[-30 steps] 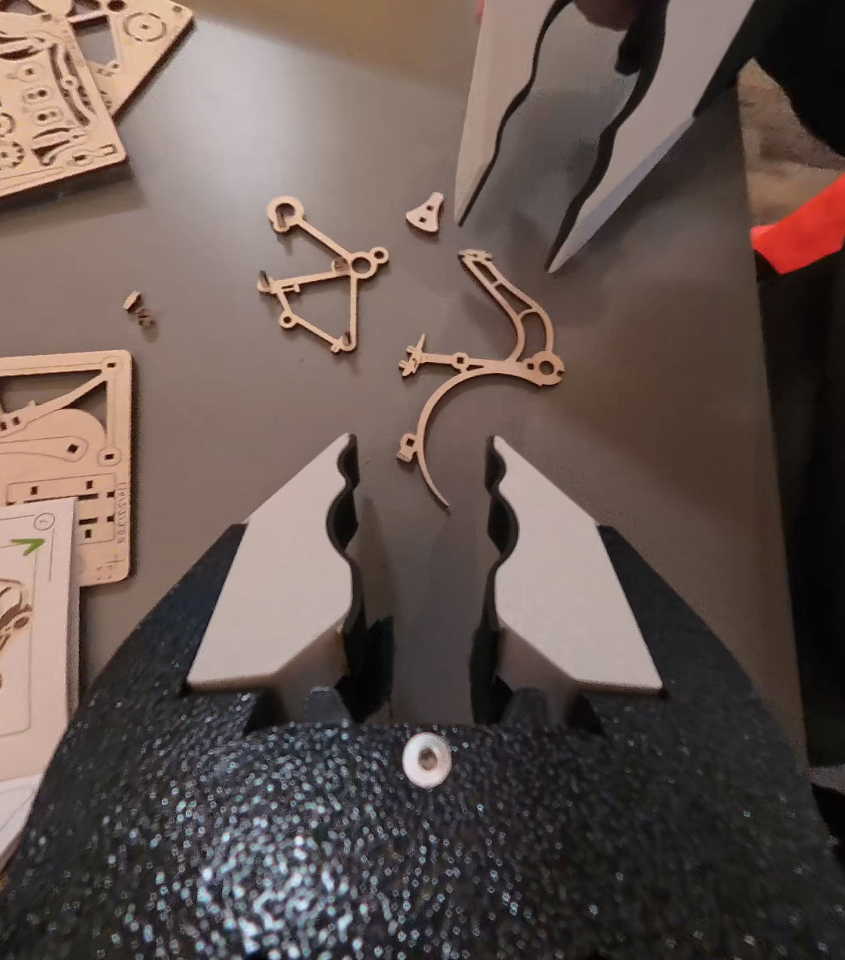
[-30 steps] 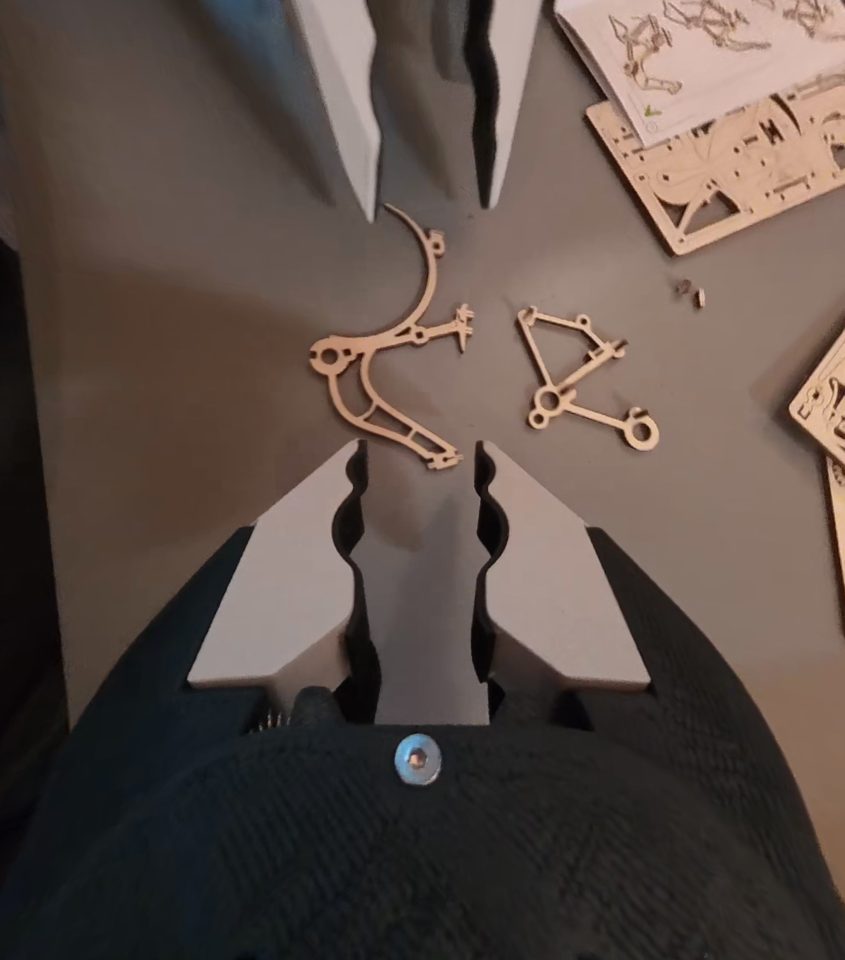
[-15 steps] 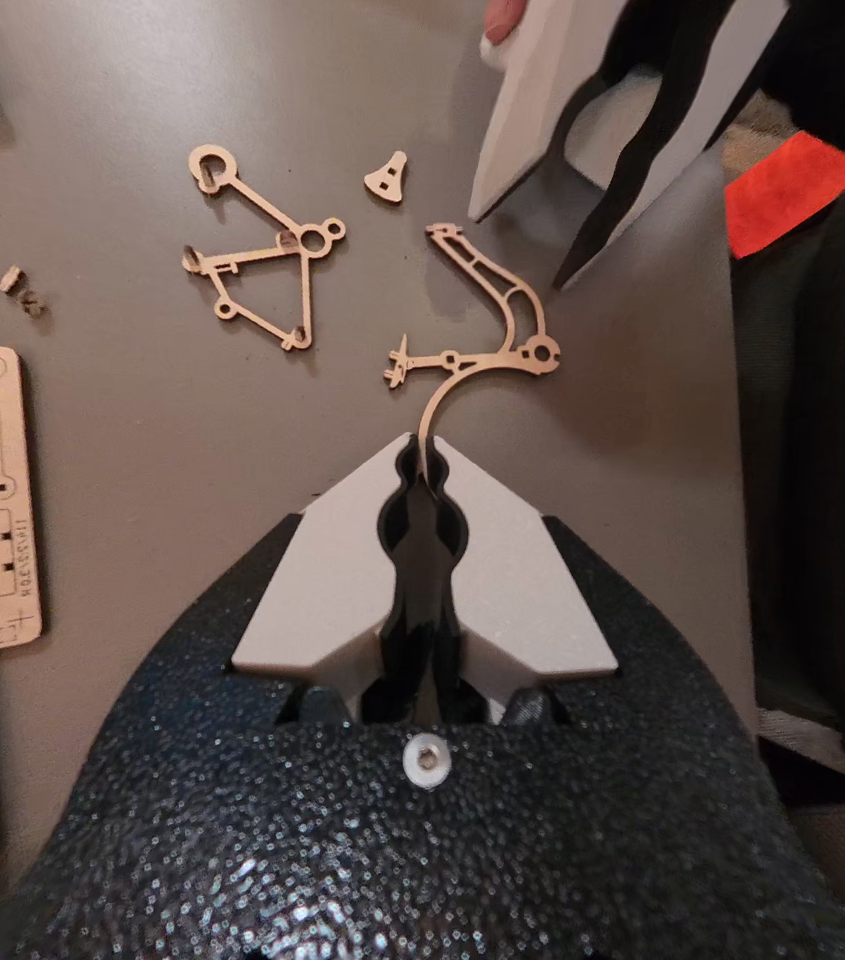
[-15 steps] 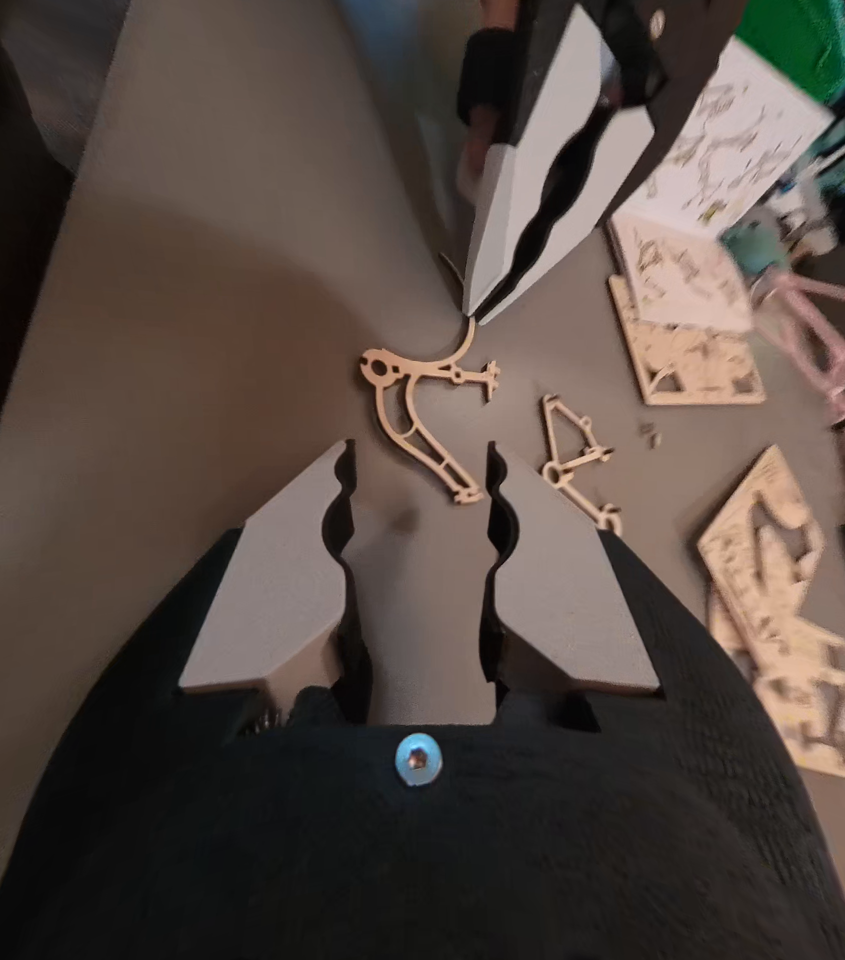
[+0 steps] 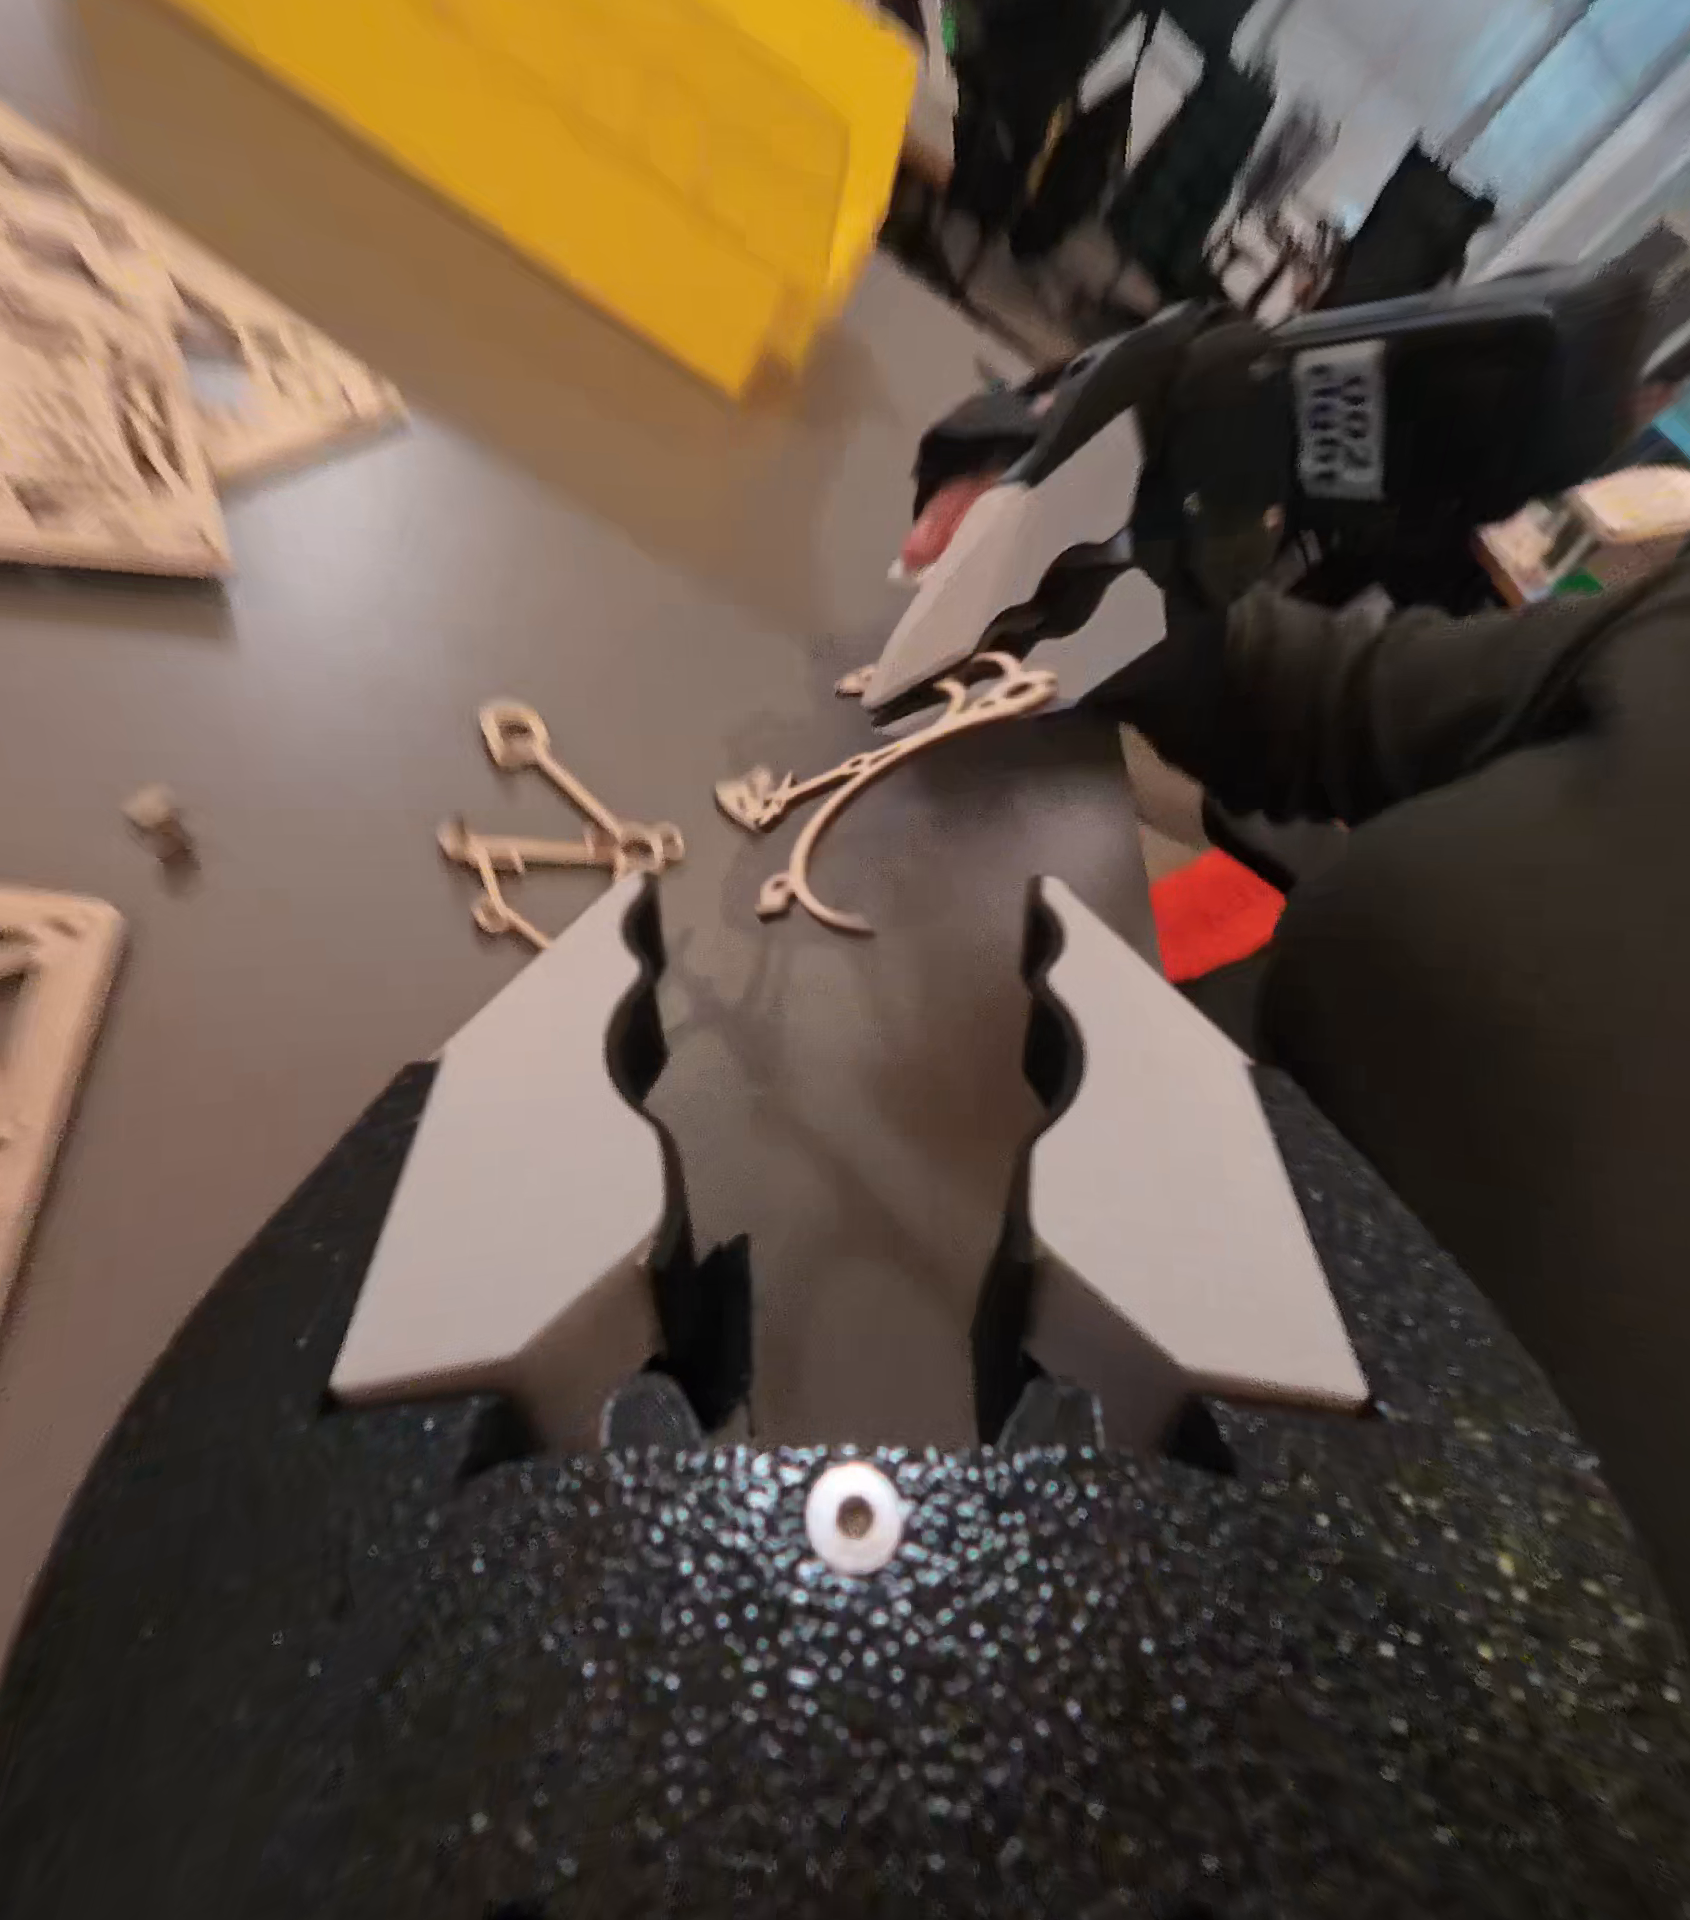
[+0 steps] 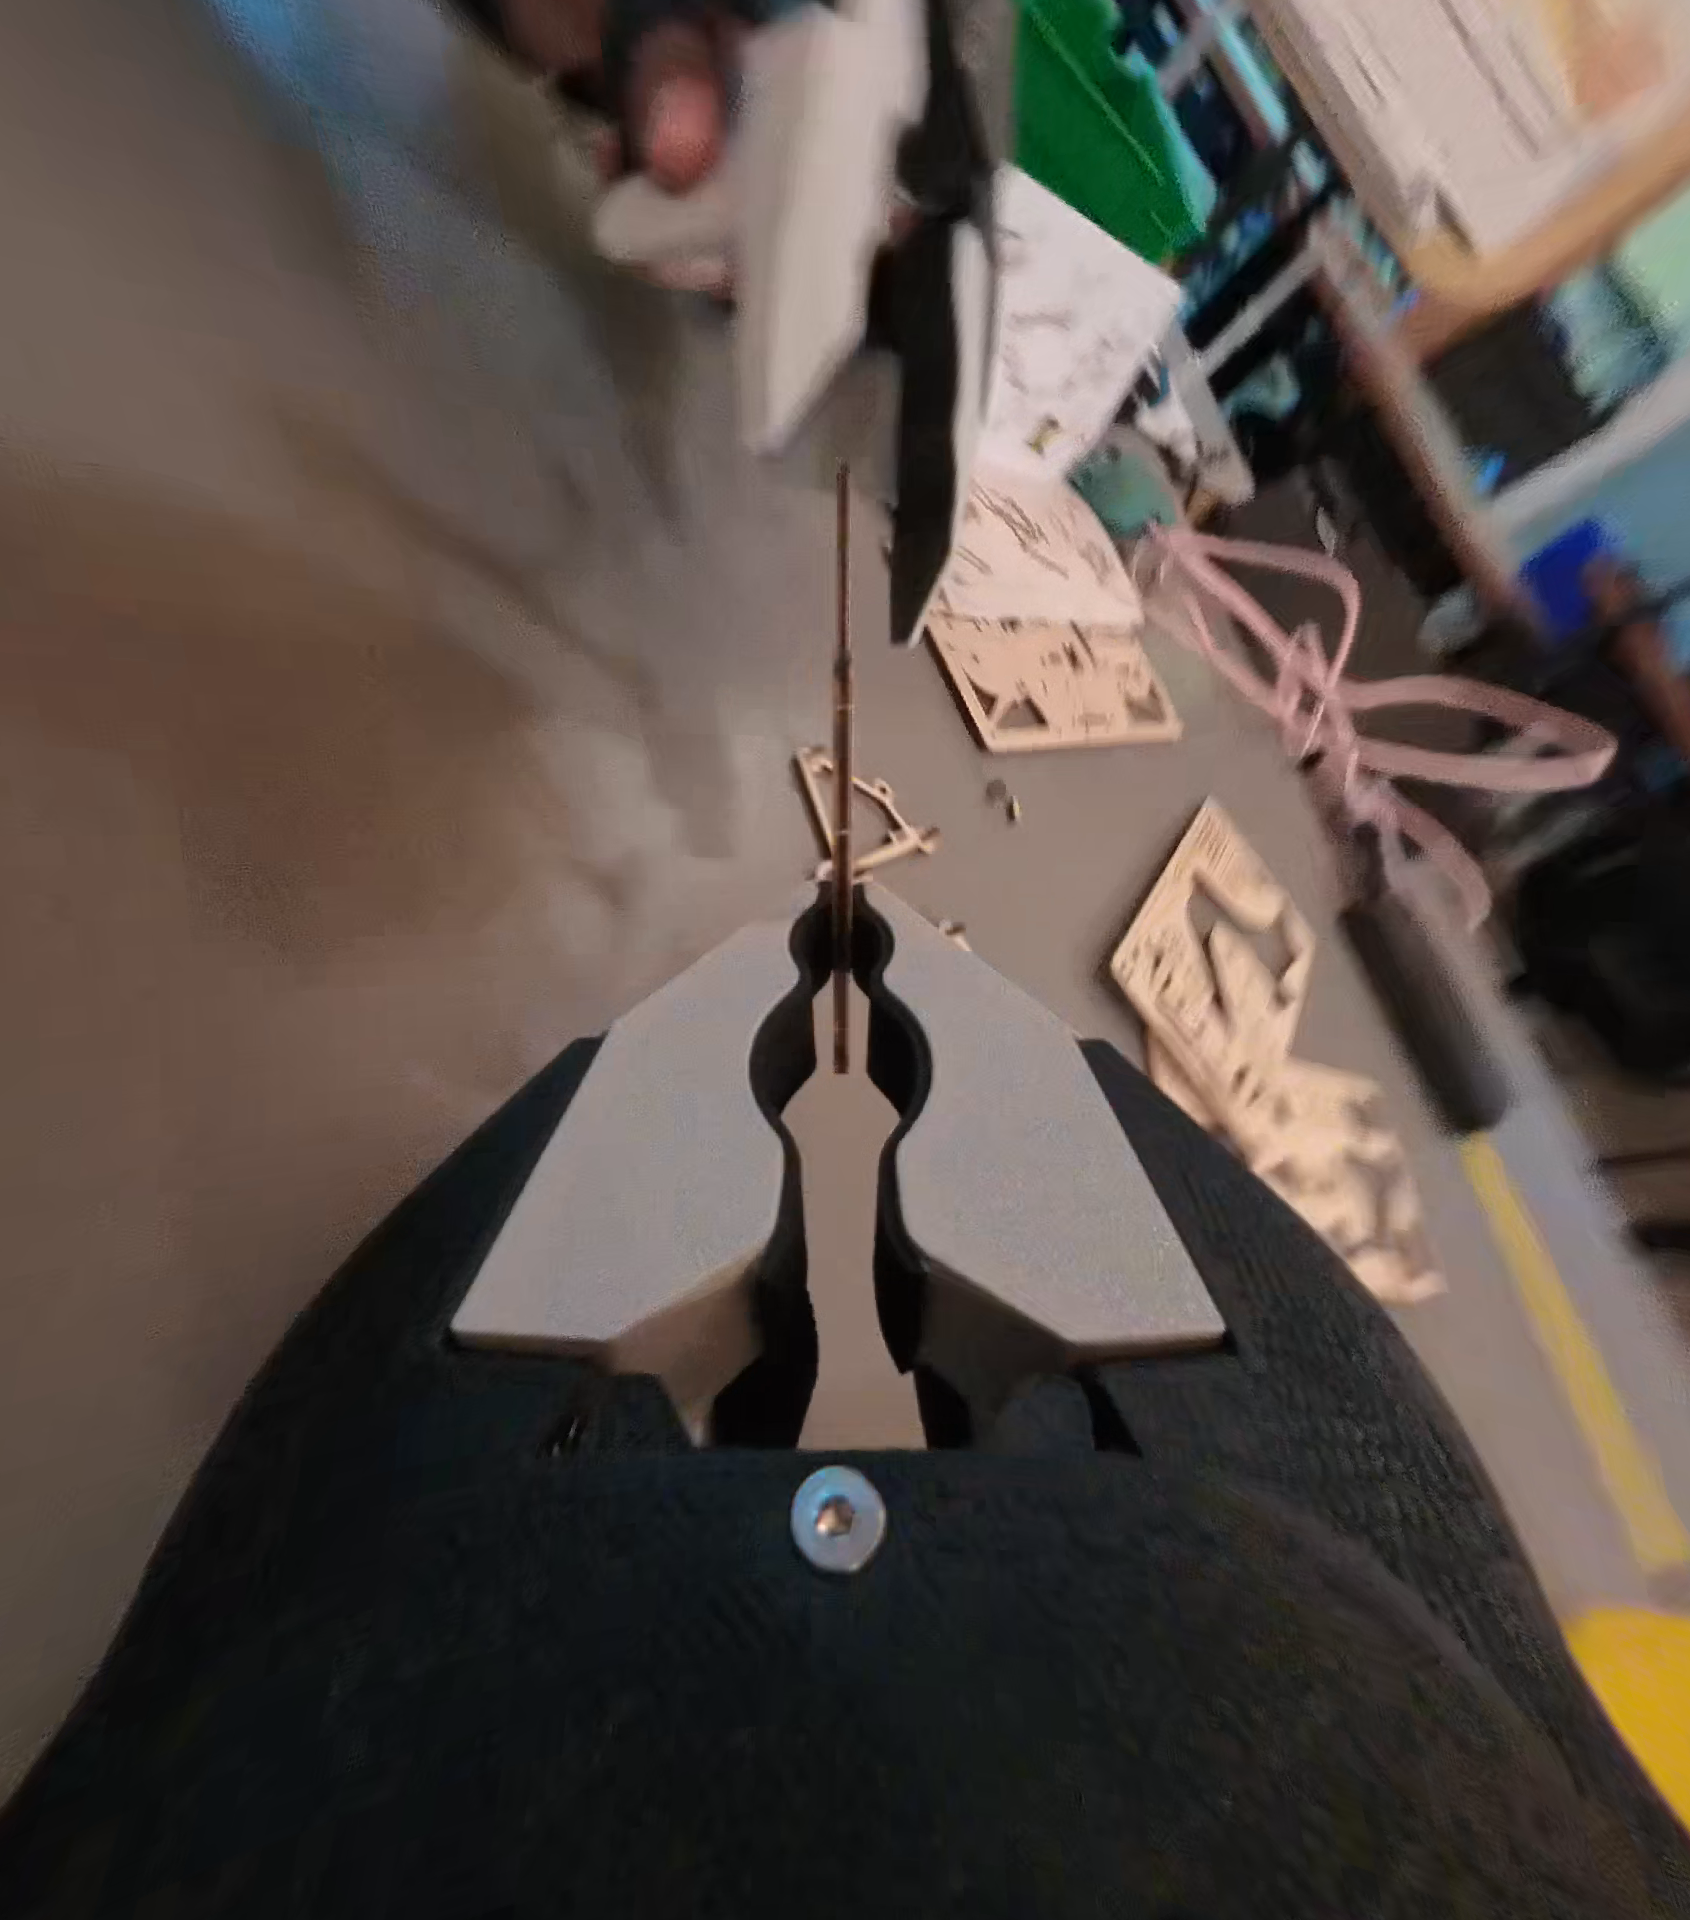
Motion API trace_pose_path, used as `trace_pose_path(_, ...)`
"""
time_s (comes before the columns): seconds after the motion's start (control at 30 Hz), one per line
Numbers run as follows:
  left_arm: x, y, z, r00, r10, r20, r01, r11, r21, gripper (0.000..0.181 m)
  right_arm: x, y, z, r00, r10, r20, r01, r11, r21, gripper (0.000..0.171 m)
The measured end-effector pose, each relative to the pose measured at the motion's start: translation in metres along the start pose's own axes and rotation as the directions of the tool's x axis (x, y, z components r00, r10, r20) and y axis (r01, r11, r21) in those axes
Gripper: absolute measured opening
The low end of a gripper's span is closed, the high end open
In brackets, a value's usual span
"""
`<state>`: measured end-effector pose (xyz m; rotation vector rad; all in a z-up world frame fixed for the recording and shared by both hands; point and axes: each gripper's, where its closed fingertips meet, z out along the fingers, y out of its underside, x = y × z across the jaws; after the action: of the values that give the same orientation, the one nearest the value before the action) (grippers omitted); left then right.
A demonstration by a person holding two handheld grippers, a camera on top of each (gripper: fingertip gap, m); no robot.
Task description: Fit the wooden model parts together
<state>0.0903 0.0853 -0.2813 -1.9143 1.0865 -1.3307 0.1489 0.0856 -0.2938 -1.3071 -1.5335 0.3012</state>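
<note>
Two tools: my right tool [image 6: 841, 925] pinches the curved wooden part [image 5: 851, 800] edge-on; my left tool [image 5: 841, 904] hangs spread beside it.

The curved part [image 5: 862, 790], a thin pale wooden cutout with a long hooked arc and a slotted arm, is lifted off the counter, pinched at its far end; seen edge-on [image 6: 841, 748], it stands upright. Left of it the triangular part [image 5: 560, 810], an open frame with ringed corners, lies flat on the counter.
</note>
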Motion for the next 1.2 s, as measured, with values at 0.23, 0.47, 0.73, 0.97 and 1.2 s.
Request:
trace_pose_path(0.23, 0.003, -0.036, 0.029, 0.976, 0.202, -0.086, -0.197, 0.979, 0.058, 0.059, 0.022, 0.019, -0.019, 0.753, 0.570, 0.328, -0.604, 0.797, 0.002, 0.000)
trace_pose_path(0.47, -0.007, -0.011, 0.069, 0.963, 0.206, -0.173, -0.225, 0.969, -0.102, 0.000, 0.010, 0.038, -0.021, 0.749, 0.558, 0.356, -0.566, 0.819, -0.094, 0.000)
trace_pose_path(0.73, -0.012, -0.003, 0.072, 0.968, 0.146, -0.205, -0.181, 0.970, -0.165, 0.000, 0.014, 0.026, -0.016, 0.714, 0.583, 0.388, -0.626, 0.780, -0.021, 0.012)
trace_pose_path(0.97, -0.006, -0.006, 0.077, 0.966, 0.075, -0.249, -0.113, 0.984, -0.140, 0.000, 0.010, 0.028, -0.007, 0.744, 0.548, 0.382, -0.580, 0.814, -0.039, 0.028)
trace_pose_path(1.2, -0.002, -0.017, 0.070, 0.960, 0.088, -0.266, -0.115, 0.989, -0.088, 0.000, 0.017, 0.019, -0.009, 0.819, 0.465, 0.336, -0.500, 0.866, 0.022, 0.001)
